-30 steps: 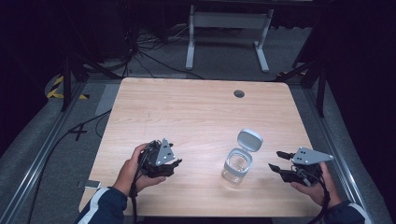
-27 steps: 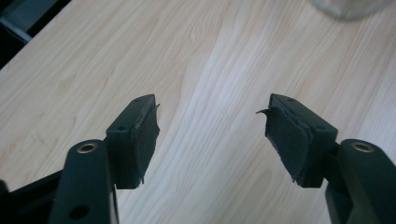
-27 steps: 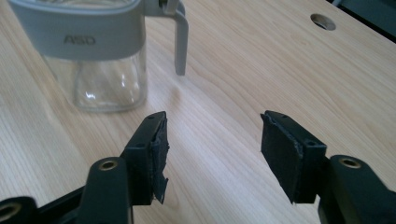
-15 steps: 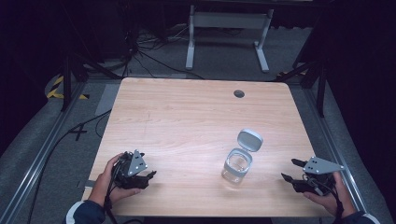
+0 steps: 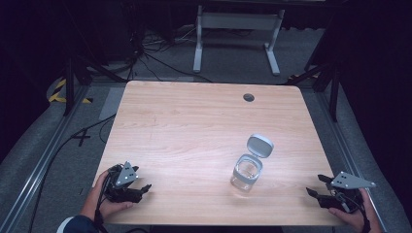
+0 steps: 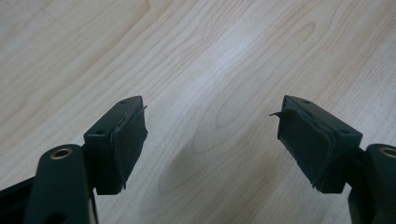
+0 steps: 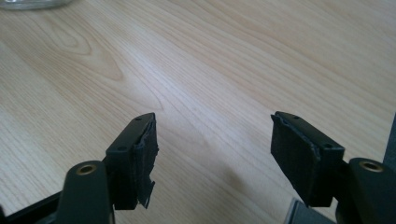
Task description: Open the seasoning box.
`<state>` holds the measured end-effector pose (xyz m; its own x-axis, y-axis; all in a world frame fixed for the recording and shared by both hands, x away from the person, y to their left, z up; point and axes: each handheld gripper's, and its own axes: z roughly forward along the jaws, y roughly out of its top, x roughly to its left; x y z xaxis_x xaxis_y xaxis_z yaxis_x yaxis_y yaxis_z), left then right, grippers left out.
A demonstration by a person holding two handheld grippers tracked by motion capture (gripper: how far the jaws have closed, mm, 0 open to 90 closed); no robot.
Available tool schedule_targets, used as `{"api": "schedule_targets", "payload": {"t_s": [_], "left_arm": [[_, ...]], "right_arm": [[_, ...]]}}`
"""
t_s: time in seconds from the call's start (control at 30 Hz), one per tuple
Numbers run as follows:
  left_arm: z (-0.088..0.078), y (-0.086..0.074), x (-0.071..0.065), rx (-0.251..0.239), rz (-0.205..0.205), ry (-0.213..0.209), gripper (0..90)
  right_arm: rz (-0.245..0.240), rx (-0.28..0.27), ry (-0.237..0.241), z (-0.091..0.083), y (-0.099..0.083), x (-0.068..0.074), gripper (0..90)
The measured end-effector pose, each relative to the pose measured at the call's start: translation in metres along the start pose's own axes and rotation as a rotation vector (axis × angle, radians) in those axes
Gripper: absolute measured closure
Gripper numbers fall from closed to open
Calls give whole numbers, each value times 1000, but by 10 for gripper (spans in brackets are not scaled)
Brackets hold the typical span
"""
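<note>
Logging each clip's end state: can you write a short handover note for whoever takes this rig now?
Left tool: open, nothing between the jaws, low at the table's near-left corner.
Right tool: open, nothing held, at the near-right edge.
Both have just been opening.
Clear jar: upright, right of centre; its grey lid sits off it, just behind, apparently touching.
Done: jar open, released.
Left: apparently nothing in hand.

The jar stands on the table, its lid just behind it, between both grippers.
</note>
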<state>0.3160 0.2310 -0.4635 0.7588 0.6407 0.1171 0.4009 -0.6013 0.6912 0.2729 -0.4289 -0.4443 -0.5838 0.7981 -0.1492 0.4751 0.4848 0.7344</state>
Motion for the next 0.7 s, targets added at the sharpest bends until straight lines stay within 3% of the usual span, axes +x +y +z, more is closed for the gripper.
{"api": "schedule_targets", "payload": {"t_s": [0.17, 0.3, 0.47, 0.7], "left_arm": [[4, -17, 8, -5, -67, -34, 220], [4, -26, 17, -25, -148, -55, 185], [5, -25, 17, -29, -145, -45, 174], [5, -25, 16, -31, -152, -37, 175]], "right_arm": [[63, -16, 21, 3, -13, -2, 292], [125, -12, 27, 8, -23, -6, 269], [148, -36, 16, 9, -27, -7, 270], [165, -22, -7, 10, -26, -8, 273]]}}
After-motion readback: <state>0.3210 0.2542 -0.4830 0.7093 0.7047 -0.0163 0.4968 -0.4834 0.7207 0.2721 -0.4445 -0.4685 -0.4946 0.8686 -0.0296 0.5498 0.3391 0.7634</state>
